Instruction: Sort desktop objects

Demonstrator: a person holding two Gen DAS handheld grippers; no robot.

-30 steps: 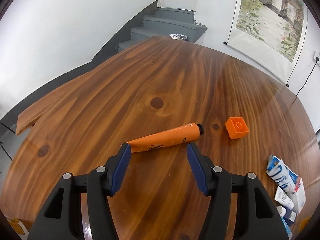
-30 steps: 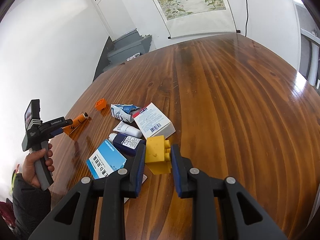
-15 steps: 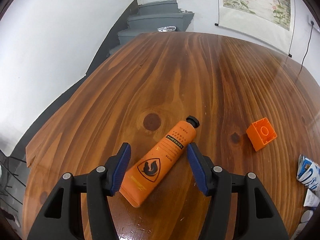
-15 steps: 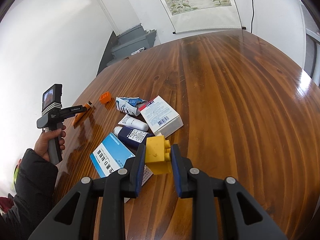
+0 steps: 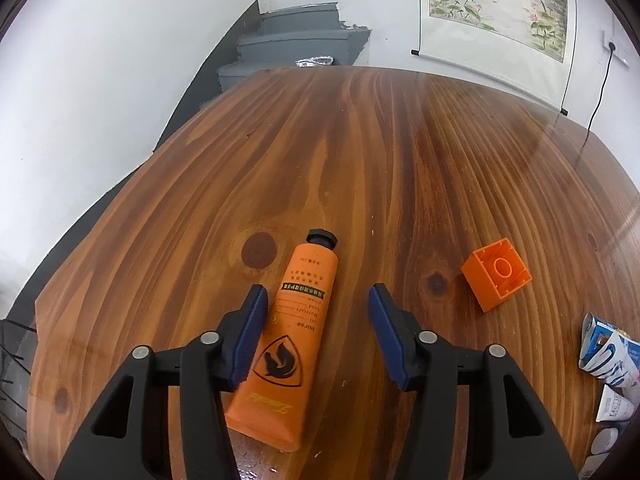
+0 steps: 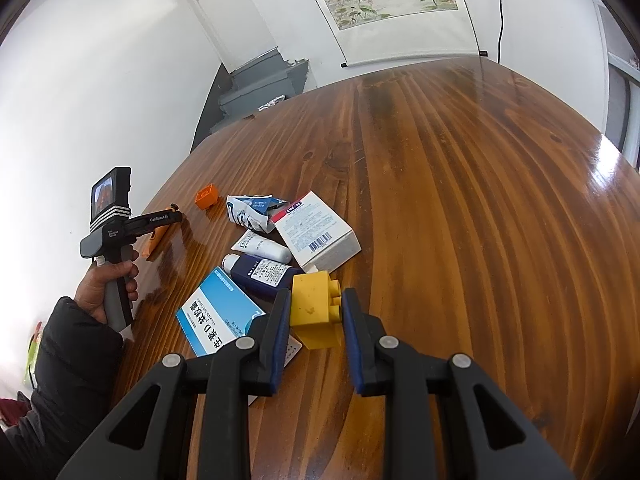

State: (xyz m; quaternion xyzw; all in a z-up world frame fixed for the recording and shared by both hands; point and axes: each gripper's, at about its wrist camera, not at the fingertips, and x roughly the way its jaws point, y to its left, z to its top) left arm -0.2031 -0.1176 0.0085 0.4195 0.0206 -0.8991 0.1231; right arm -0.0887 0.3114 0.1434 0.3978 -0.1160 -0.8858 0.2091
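Left tool (image 5: pixel 318 322) apart over one orange tube (image 5: pixel 290 344); right tool (image 6: pixel 314 322) clamps one yellow brick (image 6: pixel 314 312).

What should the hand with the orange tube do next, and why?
Probably close the left gripper on the orange tube. Its fingers are open and already sit on either side of the tube, which lies flat on the table, nearer the left finger. The right gripper seems already shut on the yellow block, so the tube looks like the next pick.
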